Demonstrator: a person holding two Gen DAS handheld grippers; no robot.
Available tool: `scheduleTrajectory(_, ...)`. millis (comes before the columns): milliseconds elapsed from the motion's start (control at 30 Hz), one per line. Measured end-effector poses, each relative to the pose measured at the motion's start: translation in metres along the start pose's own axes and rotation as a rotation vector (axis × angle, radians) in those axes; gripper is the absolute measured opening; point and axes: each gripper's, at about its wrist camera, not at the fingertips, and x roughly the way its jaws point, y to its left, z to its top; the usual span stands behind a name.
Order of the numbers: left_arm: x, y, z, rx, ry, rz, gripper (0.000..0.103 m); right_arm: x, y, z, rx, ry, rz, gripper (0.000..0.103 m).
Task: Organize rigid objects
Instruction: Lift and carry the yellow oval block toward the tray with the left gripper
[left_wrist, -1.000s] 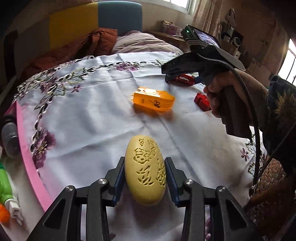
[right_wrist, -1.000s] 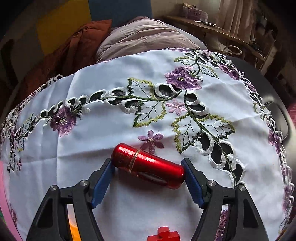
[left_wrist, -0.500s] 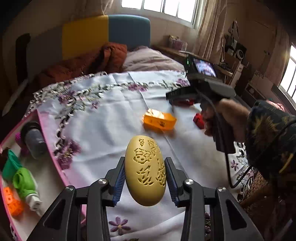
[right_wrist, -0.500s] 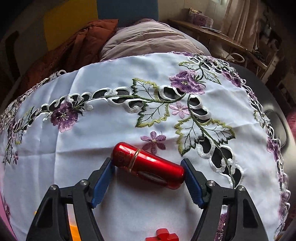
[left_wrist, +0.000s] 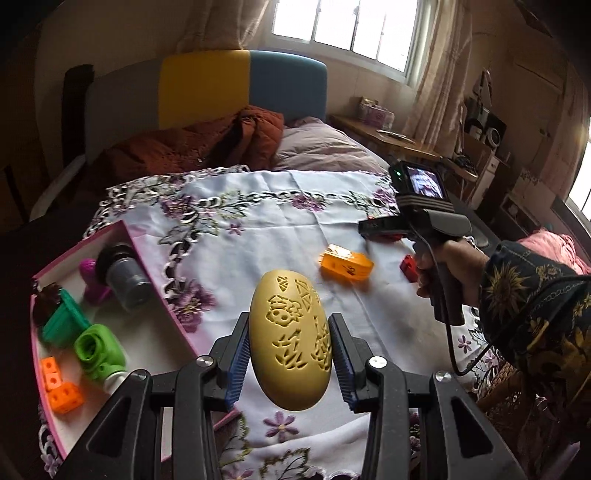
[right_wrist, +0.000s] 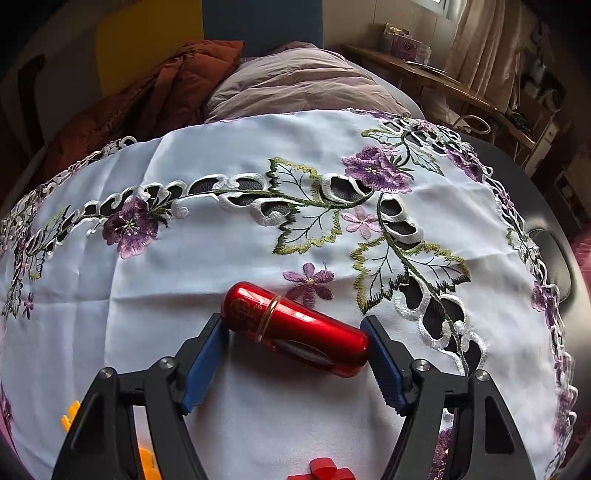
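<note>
Left gripper (left_wrist: 290, 354) clamped on yellow oval case (left_wrist: 290, 339), frame centre, beside pink tray (left_wrist: 122, 230) lower left | right gripper (right_wrist: 295, 352) clamped endwise on red tube (right_wrist: 295, 328), lower centre | risk: smooth tube could slip out sideways

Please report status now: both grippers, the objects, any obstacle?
Left gripper shut on yellow case, off the cloth, near pink box. Right gripper shut on red tube. No obstacle seen.

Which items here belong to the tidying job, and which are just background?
Job: yellow oval case in left claw; red tube in right claw; orange box; pink-edged tray.
Background: embroidered cloth, rust quilt, pillow.
</note>
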Motion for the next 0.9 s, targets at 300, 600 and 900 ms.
scheduleTrajectory(300, -0.020, 0.026, -0.003, -0.056, -0.025, 0.035, 0.041, -0.001, 0.001, -0.001, -0.010, -0.004, -0.008, 0.074)
scheduleTrajectory(600, -0.047, 0.076, -0.020, -0.177, -0.030, 0.084, 0.041, -0.001, 0.002, -0.001, -0.013, -0.003, -0.012, 0.073)
scheduleTrajectory(900, -0.065, 0.154, -0.062, -0.339, 0.015, 0.198, 0.041, -0.001, 0.002, -0.001, -0.014, 0.000, -0.016, 0.073)
